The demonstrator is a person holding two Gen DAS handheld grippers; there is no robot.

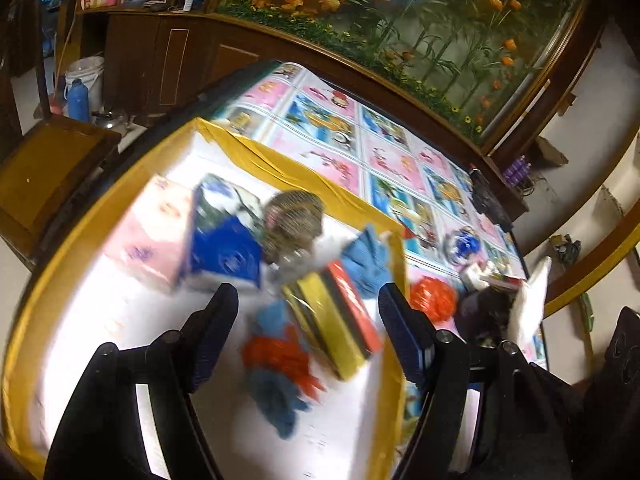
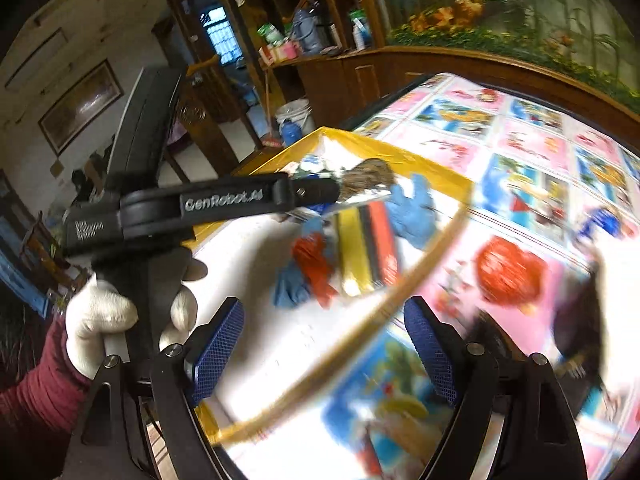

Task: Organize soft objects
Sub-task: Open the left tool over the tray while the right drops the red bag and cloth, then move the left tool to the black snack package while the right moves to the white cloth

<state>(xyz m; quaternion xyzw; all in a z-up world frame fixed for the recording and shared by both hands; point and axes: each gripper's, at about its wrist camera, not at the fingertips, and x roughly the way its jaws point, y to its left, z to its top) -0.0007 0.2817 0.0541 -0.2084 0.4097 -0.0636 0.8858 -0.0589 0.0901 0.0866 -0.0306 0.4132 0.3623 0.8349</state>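
White tray (image 1: 120, 208) with yellow rim sitting on cartoon-print tablecloth (image 1: 384, 160), holding pink tissue pack (image 1: 148, 232), blue packet (image 1: 224, 248), brown scrubber (image 1: 292, 220), striped sponge pack (image 1: 336, 316), blue and red cloths (image 1: 280, 356). Red mesh ball (image 1: 434, 300) lying outside, just beside rim. Left gripper (image 1: 308, 332) hovering over tray, fingers wide, empty. Right gripper (image 2: 324, 340) fingers wide, empty, straddling rim. "GenRobot.AI" reading on left gripper's strap (image 2: 224, 202).
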